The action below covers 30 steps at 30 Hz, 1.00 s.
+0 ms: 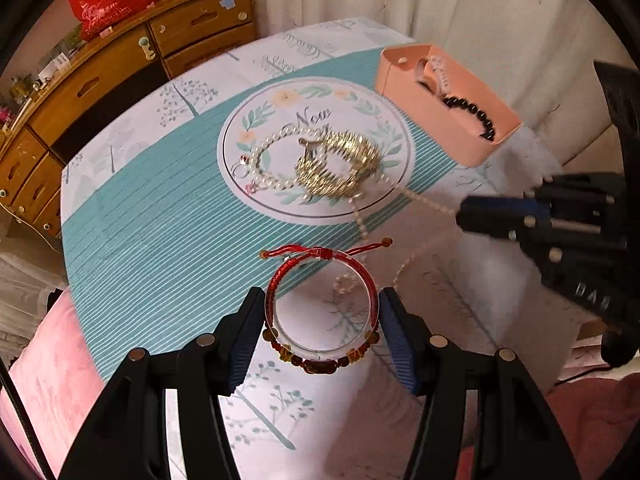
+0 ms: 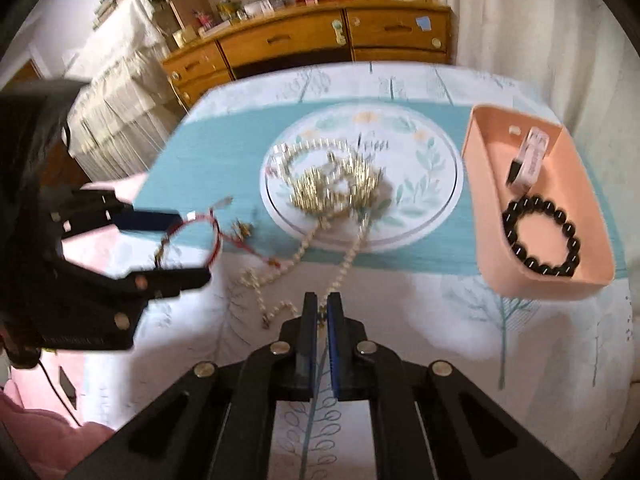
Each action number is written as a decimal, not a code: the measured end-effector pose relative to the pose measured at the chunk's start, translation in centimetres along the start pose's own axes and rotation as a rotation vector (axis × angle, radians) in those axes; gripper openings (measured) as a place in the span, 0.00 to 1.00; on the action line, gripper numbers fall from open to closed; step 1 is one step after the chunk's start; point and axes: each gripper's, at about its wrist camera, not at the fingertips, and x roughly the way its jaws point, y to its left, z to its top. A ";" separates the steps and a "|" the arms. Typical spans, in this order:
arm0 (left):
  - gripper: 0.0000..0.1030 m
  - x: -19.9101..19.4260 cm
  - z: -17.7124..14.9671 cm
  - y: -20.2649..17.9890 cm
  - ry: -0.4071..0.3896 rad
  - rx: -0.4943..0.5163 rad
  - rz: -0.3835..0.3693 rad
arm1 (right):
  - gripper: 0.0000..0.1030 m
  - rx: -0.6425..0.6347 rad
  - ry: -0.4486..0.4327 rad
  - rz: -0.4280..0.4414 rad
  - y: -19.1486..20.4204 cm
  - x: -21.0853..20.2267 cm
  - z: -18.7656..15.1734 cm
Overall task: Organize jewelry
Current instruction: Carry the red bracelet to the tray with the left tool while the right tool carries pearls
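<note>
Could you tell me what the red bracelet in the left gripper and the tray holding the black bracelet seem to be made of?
The red bracelet looks like wrapped red cord, matte, with knotted tails, small gold-coloured charms and dark reddish beads, possibly wood or stone. A clear, glassy band seems to line it. The tray appears to be moulded plastic: uniform peach colour, smooth thin walls, rounded corners. The black bracelet inside has glossy round beads that catch highlights, stone or glass perhaps.

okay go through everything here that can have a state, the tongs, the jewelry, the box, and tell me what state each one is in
left tongs: closed on the red bracelet, holding it by its sides
right tongs: shut on the pearl necklace strand
red bracelet: gripped, cord ends loose
pearl necklace: one end pinched, the rest trailing to the gold piece
gold piece: lying in a heap on the round floral print
pink box: open, holding a black bead bracelet
</note>
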 end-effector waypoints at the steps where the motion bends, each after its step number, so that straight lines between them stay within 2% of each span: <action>1: 0.55 -0.5 0.1 -0.3 -0.004 -0.002 0.002 | 0.04 -0.005 -0.017 0.009 -0.1 -0.7 0.3; 11: 0.55 -5.8 2.5 -3.1 -0.072 -0.024 0.043 | 0.04 -0.087 -0.145 0.095 -1.3 -7.9 3.3; 19: 0.55 -11.2 7.1 -5.7 -0.221 -0.067 0.076 | 0.04 -0.150 -0.211 0.125 -3.3 -13.6 5.4; 24: 0.55 -13.2 10.1 -8.0 -0.308 -0.074 0.082 | 0.04 -0.180 -0.264 0.100 -5.4 -17.5 6.9; 30: 0.55 -13.5 13.0 -10.5 -0.362 -0.080 0.071 | 0.04 -0.194 -0.334 0.046 -8.1 -21.5 8.8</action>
